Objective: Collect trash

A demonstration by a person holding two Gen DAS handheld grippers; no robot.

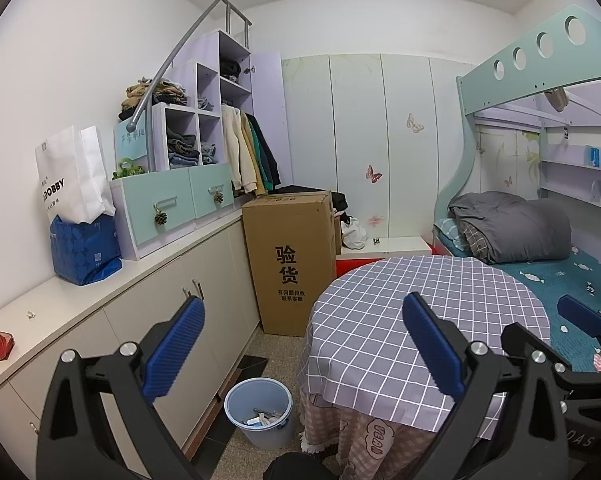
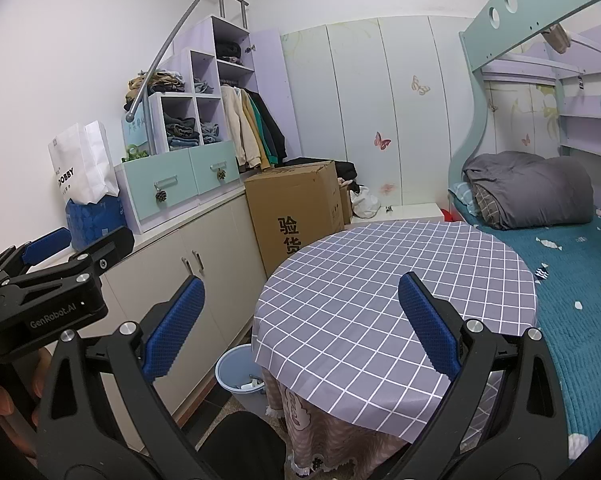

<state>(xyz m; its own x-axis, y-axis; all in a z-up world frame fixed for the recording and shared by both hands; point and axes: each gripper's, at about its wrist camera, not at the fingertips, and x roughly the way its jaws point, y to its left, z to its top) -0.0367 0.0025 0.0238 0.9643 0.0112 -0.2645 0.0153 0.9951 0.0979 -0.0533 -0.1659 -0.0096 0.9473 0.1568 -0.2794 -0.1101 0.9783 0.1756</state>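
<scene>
a round table [image 1: 420, 304] under a grey checked cloth stands between a low white cabinet [image 1: 140, 312] and a bed [image 1: 580, 280] with a rolled grey quilt [image 1: 516, 224]. a tall cardboard box [image 1: 292, 260] stands at the cabinet's far end. a white paper bag [image 1: 72, 176] rests in a blue bag [image 1: 84, 248] on the cabinet top, beside pale green drawers [image 1: 180, 204].

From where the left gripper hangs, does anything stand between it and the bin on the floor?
Nothing visible does. The left gripper, open and empty, hangs above the bin, which stands on bare floor between the cabinet and the table; the cloth's edge hangs just beside it.
</scene>
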